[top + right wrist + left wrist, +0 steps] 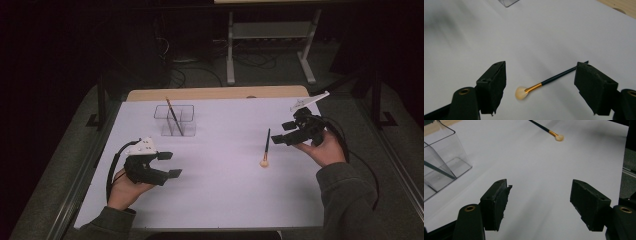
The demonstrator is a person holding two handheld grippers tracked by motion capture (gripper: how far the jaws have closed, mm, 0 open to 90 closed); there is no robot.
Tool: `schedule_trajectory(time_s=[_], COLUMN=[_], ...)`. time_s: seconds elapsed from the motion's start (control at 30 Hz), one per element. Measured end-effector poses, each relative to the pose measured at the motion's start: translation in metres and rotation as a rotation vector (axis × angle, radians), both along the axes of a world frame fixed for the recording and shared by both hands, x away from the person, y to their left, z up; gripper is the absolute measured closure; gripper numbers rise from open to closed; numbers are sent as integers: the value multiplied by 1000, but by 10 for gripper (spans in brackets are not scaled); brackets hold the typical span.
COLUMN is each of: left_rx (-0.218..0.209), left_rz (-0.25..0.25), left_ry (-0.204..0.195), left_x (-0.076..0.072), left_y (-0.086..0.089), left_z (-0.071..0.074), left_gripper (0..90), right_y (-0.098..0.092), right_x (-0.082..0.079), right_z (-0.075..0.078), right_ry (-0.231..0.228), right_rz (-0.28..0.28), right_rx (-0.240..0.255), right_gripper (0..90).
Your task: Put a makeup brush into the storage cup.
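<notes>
A small makeup brush (265, 147) with a thin black handle, a gold ferrule and a pale, rounded bristle head is seen lying flat on the white table (220, 190), well apart from the clear organiser (175, 120), to its right and nearer the person.

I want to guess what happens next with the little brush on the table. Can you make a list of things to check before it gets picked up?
1. Right gripper jaws open: ok.
2. Brush lying flat and free on the white table, nothing touching it: ok.
3. Brush between the right gripper's jaws: ok in the right gripper view, though the pads do not press on it yet.
4. Clear holder upright with room inside: ok; one brush already leans in it.
5. Left gripper open and out of the way: ok.
6. Gripper low enough to grab: cannot tell.
</notes>
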State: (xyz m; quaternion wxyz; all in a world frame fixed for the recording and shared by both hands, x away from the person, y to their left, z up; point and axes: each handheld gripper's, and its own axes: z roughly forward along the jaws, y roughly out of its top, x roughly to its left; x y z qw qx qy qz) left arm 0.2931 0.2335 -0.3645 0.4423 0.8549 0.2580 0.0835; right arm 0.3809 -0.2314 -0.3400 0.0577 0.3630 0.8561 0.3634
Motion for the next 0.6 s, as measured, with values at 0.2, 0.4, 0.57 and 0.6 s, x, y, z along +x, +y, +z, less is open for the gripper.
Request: schedule_trajectory(time_s=[0.2, 0.4, 0.57, 0.6], left_rx=[4, -1, -11, -18], left_rz=[7, 15, 12, 14], left_ry=[1, 1, -6, -7], left_x=[0, 1, 0, 0], left_y=[1, 4, 6, 6], left_z=[-1, 0, 2, 2], left_gripper=[292, 287, 287, 287], right_y=[4, 7, 14, 15], right_x=[7, 18, 23, 24], right_z=[-1, -6, -12, -14], right_ry=[11, 24, 32, 35], right_rz=[-3, -15, -26, -26], right_rx=[-17, -41, -64, -68], right_gripper=[262, 271, 268, 269])
